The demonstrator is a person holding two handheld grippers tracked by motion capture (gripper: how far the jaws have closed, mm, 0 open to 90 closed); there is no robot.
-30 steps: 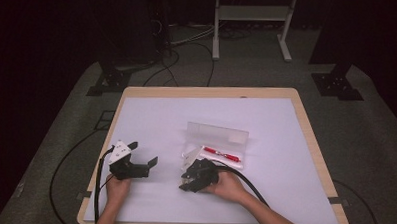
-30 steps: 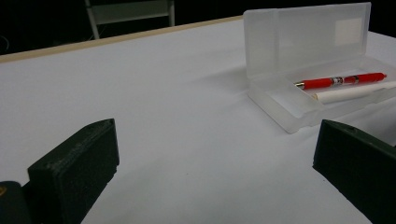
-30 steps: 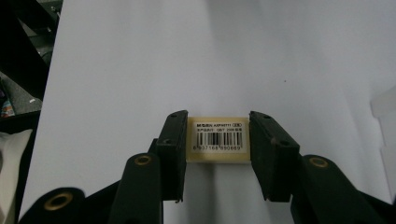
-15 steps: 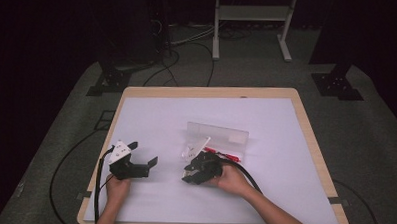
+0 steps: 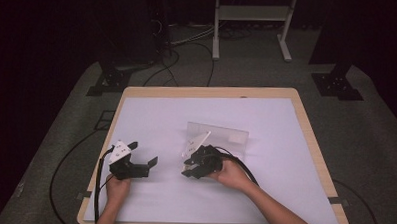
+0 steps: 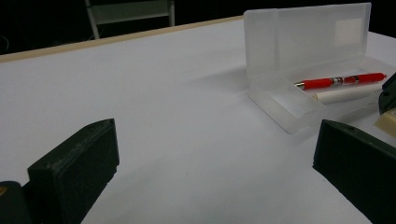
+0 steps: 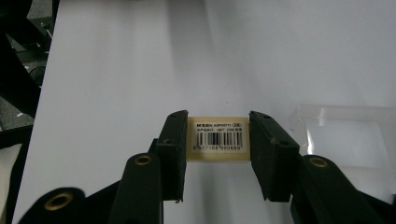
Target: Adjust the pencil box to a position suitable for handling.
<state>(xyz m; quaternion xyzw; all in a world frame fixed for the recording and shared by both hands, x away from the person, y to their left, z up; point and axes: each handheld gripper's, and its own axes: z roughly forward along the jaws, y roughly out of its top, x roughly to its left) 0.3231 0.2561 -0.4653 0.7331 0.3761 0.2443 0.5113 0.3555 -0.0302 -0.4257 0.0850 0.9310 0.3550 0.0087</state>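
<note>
My right gripper (image 7: 217, 154) clamps a small cream block with a barcode label (image 7: 218, 138), held over the white table surface (image 5: 151, 118) just near-left of the clear plastic pencil case (image 6: 299, 100). Case lid stands open; a red pen (image 6: 341, 81) and a white stick (image 6: 348, 94) lie inside. My left gripper (image 5: 144, 154) sits at near left, jaws spread wide, gripping nothing, well apart from the case.

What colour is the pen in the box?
The pen is red with a silver tip, lying in the clear box. The left gripper view shows it best.
</note>
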